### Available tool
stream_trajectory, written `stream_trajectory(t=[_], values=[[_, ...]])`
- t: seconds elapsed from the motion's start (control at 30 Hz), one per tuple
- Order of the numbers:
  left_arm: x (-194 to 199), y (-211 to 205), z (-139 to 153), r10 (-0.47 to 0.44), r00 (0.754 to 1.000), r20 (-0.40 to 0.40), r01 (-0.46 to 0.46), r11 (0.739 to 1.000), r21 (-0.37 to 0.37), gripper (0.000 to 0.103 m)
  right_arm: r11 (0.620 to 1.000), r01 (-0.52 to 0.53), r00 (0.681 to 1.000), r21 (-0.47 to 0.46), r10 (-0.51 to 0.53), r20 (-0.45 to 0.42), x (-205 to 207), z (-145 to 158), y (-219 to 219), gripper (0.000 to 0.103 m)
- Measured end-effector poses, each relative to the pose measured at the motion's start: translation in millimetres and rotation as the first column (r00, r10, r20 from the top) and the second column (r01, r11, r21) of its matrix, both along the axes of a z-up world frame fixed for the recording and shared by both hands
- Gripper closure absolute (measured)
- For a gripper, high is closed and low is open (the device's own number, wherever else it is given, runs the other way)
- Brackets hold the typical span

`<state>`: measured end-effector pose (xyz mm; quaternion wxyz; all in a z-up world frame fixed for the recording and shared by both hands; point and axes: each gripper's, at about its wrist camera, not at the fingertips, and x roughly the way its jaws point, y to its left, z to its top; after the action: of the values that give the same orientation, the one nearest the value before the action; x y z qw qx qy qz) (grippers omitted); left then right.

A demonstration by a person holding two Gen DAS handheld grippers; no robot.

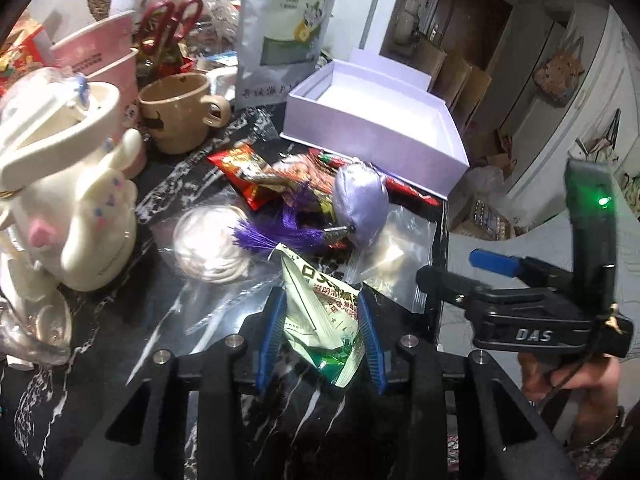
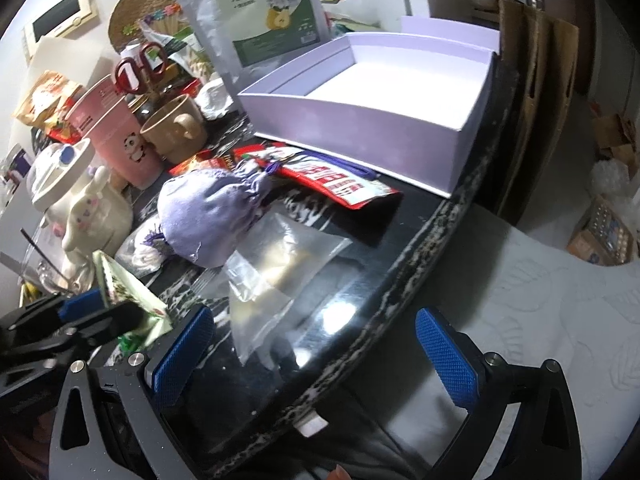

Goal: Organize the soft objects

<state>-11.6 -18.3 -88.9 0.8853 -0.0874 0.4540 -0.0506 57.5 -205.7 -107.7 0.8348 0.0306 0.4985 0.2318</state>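
Two grippers over black marble table (image 2: 360, 280) | left gripper (image 1: 322, 336): pinching green-white sachet (image 1: 316, 312), apparently lifted clear of tabletop | right gripper (image 2: 316, 356): fingers spread wide, nothing between | lavender pouch (image 2: 208, 212): lying on table beside clear zip bag (image 2: 280, 256) | open lilac box (image 2: 400, 120): behind, near table edge

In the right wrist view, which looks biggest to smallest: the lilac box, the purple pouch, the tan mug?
1. Lilac box, by far the largest.
2. Purple pouch.
3. Tan mug, though it sits farther from the camera, so the last two are unsure.
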Motion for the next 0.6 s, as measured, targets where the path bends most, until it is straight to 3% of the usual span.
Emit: stream_trajectory(t=[0.3,0.6], values=[[-2.4,16.4,1.6,0.059,0.998,0.006,-0.059,0.998,-0.014,0.07,0.998,-0.057,0.998,0.028,0.057,0.003,12.7,-5.7,22.6,0.0],[2.4,20.6,-16.0,0.052,0.998,-0.042,-0.054,0.997,-0.053,0.072,0.995,-0.092,0.995,-0.021,0.093,0.024,16.3,-9.9,38.8,0.0]])
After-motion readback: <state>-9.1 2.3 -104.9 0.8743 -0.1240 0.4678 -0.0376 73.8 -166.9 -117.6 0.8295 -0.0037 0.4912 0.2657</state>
